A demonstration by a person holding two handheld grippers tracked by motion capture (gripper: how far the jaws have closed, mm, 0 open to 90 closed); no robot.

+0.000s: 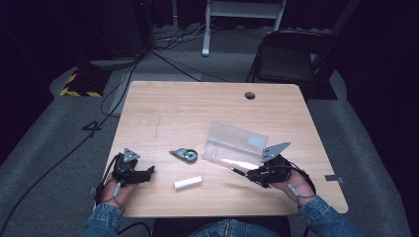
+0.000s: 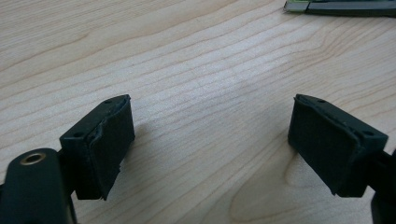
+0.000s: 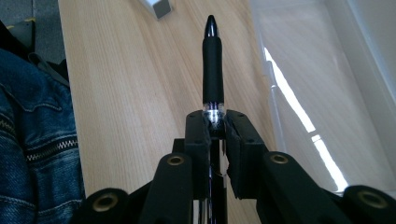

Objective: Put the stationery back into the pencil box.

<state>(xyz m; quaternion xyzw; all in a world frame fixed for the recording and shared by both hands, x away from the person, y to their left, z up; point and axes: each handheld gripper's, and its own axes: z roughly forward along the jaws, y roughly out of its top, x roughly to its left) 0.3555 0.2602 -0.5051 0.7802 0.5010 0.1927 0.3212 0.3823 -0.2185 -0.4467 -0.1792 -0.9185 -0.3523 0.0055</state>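
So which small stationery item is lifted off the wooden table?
The black pen, clamped in the right gripper; the white eraser and tape dispenser lie flat.

Black pen (image 3: pixel 213 60), clamped, beside clear box (image 3: pixel 327 70)

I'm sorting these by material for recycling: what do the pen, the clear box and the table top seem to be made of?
Pen: likely plastic, with a matte black rubbery grip sleeve, glossy tip and clear barrel where the right tool clamps it.
Clear box: probably transparent, glossy plastic; the table shows through it.
Table top: light wood or wood-look laminate, visible grain, satin finish.
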